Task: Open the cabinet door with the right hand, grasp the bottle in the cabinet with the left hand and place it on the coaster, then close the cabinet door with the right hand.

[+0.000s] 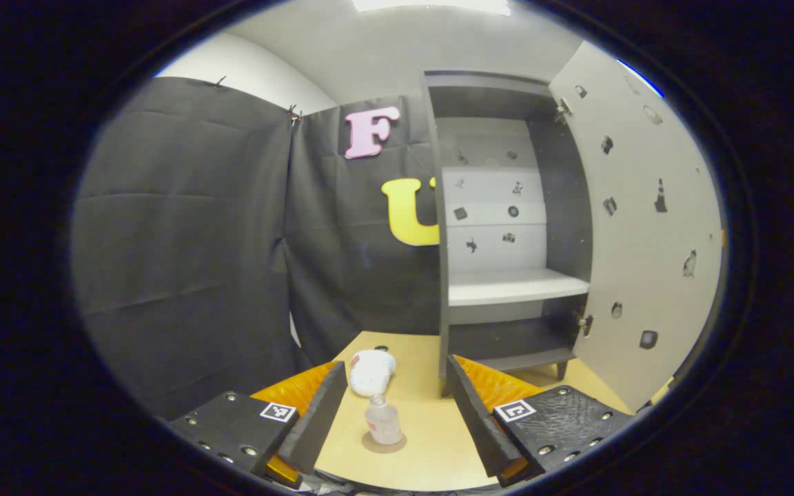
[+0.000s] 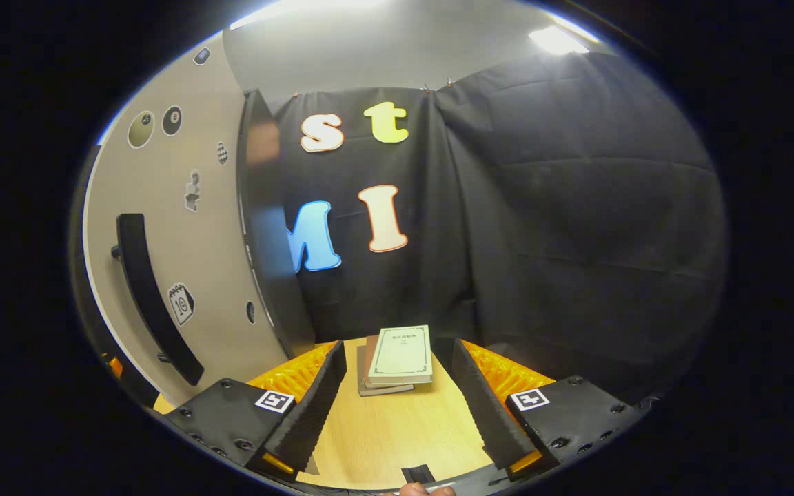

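Note:
A small clear bottle (image 1: pixel 383 421) stands upright on a round brown coaster (image 1: pixel 397 446) on the wooden table (image 1: pixel 431 441). My left gripper (image 1: pixel 395 369) is open, with the bottle between its fingers and clear of both. Behind it, the cabinet (image 1: pixel 500 227) stands open with bare white shelves, its door (image 1: pixel 638 227) swung out to the right. In the right gripper view, my right gripper (image 2: pixel 398 351) is open and holds nothing. The door's outer face (image 2: pixel 183 248) with its long black handle (image 2: pixel 152 296) is close on its left.
A white rounded container (image 1: pixel 371 372) lies on the table just behind the bottle. A stack of books (image 2: pixel 400 358) rests on the table ahead of the right gripper. Black cloth walls close off the booth. A fingertip (image 2: pixel 419 490) shows at the bottom edge.

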`<state>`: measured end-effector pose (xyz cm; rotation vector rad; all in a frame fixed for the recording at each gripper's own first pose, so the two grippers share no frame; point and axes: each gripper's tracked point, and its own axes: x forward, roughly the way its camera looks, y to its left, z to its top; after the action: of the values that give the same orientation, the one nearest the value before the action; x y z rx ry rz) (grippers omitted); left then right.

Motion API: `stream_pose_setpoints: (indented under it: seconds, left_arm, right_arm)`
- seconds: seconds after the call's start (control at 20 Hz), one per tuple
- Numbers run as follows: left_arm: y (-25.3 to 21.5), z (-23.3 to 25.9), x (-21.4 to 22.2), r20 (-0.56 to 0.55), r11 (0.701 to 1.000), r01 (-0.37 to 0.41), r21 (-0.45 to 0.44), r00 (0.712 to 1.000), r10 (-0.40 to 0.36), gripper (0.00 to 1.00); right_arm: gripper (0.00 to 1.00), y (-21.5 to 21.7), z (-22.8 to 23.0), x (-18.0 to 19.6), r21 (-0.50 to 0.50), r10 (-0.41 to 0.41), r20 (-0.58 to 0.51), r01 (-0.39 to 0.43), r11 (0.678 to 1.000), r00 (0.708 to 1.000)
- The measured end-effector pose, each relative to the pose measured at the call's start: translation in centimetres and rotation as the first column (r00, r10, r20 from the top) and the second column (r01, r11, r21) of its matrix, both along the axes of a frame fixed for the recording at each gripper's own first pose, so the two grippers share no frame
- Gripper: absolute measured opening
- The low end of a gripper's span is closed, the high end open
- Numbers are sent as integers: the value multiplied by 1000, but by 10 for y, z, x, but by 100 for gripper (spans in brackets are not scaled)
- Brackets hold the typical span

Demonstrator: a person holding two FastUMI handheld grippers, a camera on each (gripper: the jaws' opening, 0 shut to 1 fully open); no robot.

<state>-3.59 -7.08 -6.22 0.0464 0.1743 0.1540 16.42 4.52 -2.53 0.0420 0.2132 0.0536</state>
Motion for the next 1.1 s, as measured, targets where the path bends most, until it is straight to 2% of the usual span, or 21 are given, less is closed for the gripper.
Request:
stream_pose_setpoints:
  seconds: [0.15,0.2,0.3,0.5,0.6,0.75,0.95,1.1]
  left_arm:
    - [-15,16,-4,-59,1000,-8,-8,998,7,87]
    - [-20,17,-5,-94,1000,-4,-8,996,3,87]
    - [-26,28,-1,-93,1000,-12,-22,996,10,87]
    - [-32,30,-3,-114,990,-51,-132,993,36,87]
    - [-25,35,-3,-123,986,-69,-150,991,51,87]
    - [0,51,3,-105,986,-107,-125,990,94,87]
    - [20,73,22,-50,992,-80,-94,996,76,87]
    - [31,73,35,-28,993,-48,-106,999,45,87]
  right_arm:
    - [98,12,24,-2,22,65,47,-66,998,997]
    - [100,20,31,-3,34,98,65,-100,994,993]
    - [98,35,37,-2,56,181,93,-187,981,979]
    - [98,46,45,-2,42,276,107,-282,959,955]
    - [98,60,49,-7,53,316,116,-323,945,942]
    - [98,70,45,-11,33,337,90,-341,939,937]
    - [98,87,53,-14,45,333,90,-338,940,939]
    - [98,83,49,-14,24,272,63,-274,961,960]
